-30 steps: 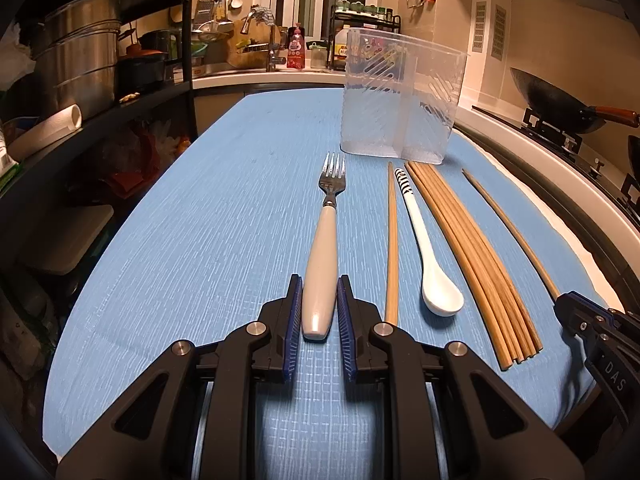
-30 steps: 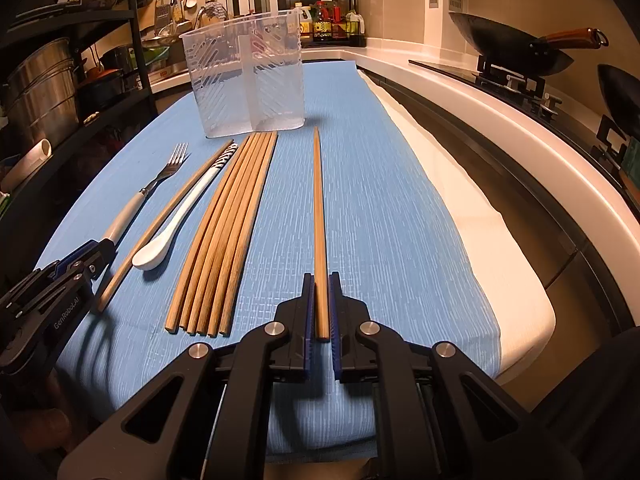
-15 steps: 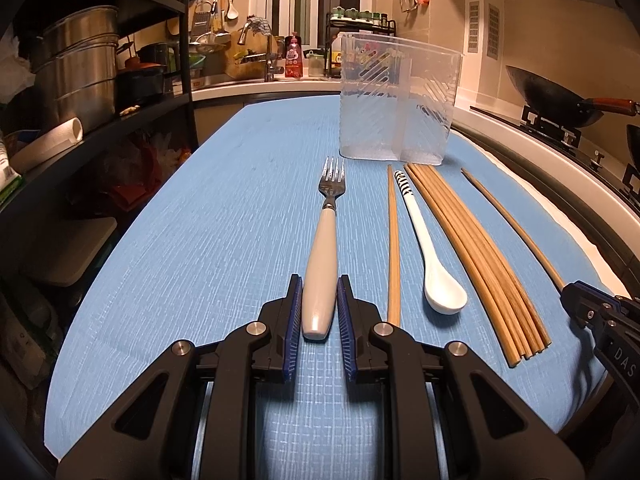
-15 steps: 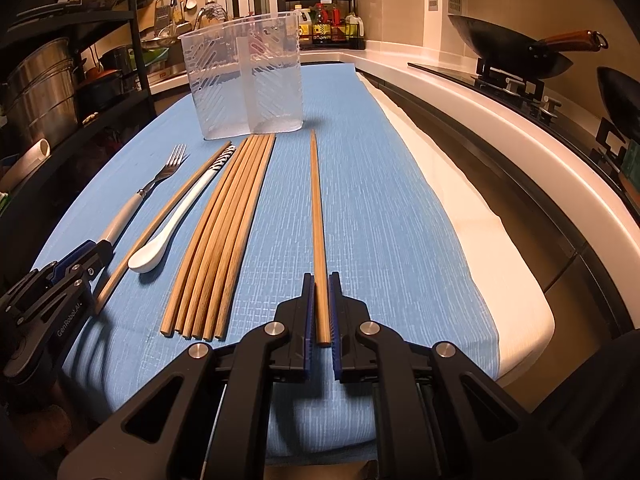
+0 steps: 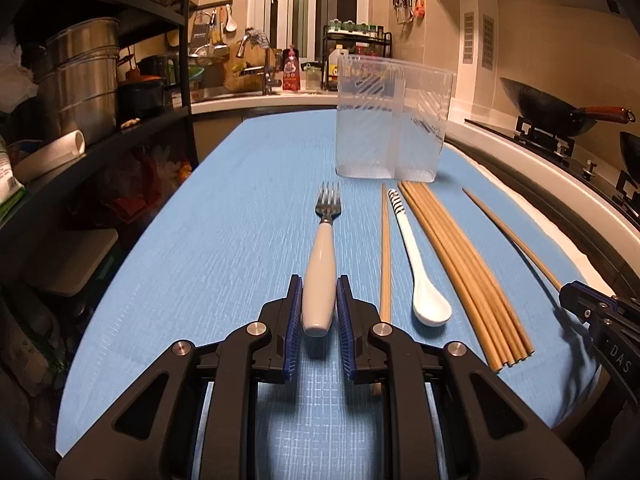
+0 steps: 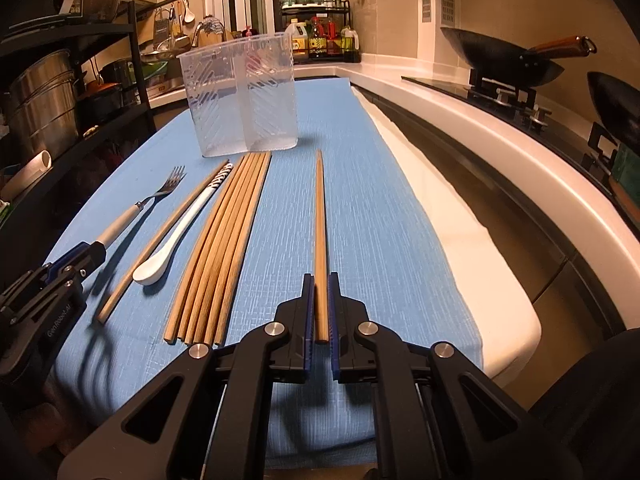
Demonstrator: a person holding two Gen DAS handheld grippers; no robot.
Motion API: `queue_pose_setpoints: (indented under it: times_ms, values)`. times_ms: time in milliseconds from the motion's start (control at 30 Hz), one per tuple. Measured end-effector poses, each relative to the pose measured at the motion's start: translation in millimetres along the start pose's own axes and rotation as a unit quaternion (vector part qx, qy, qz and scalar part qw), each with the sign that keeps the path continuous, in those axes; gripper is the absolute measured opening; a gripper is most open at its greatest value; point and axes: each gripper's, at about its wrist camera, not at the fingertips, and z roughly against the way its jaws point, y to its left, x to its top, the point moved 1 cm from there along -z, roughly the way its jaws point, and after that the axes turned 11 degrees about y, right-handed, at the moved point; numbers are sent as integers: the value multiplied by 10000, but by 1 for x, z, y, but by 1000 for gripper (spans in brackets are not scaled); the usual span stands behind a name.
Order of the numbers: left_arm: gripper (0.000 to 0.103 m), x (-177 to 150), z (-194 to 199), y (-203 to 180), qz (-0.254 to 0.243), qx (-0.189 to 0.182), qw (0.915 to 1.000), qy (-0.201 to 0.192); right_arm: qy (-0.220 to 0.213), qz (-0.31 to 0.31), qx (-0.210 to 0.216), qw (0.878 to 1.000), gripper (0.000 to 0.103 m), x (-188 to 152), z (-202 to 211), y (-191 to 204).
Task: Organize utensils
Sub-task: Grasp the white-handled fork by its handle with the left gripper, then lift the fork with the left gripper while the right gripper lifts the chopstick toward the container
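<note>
My left gripper (image 5: 319, 292) is shut on the white handle of a fork (image 5: 320, 264), whose tines point toward a clear two-part container (image 5: 394, 132) at the far end of the blue cloth. In the right wrist view my right gripper (image 6: 320, 284) is shut on the near end of a single wooden chopstick (image 6: 319, 220), which stretches forward over the cloth. Between the two lie another lone chopstick (image 5: 385, 248), a white spoon (image 5: 416, 260) with a striped handle, and a bundle of several chopsticks (image 5: 460, 268). The left gripper (image 6: 86, 254) shows at the right wrist view's left edge.
A dark shelf rack with steel pots (image 5: 80, 80) borders the cloth on the left. On the right, a white counter edge (image 6: 500, 148) and a stove with a wok (image 6: 508, 60) run alongside. A sink and bottles stand behind the container.
</note>
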Motion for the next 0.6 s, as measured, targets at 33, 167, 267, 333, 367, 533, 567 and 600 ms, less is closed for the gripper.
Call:
queue_pose_setpoints:
  times_ms: [33,167,267,333,367,533,567,600]
  values:
    - [18,1,2,1,7,-14,10000,-19,-47,23,-11,10000,7,0,3,0]
    - [18,6,15,4,81,-73,9998,-145,-219,116,-31,9997,7,1,17,0]
    - [18,10,24,5,112,-70,9995,-276,-402,198,-80,9990,7,2,31,-1]
    - [18,13,29,4,121,-83,9992,-367,-518,258,-101,9983,7,4,39,-1]
    - [18,14,31,4,114,-82,9990,-419,-589,273,-109,9978,7,5,44,-2]
    - [18,26,45,8,191,-127,9976,-653,-925,285,-92,9953,7,17,65,-6]
    - [18,28,47,10,216,-135,9973,-693,-980,293,-78,9947,7,20,68,-7]
    - [18,32,49,11,224,-126,9971,-722,-1031,308,-73,9942,7,23,72,-7]
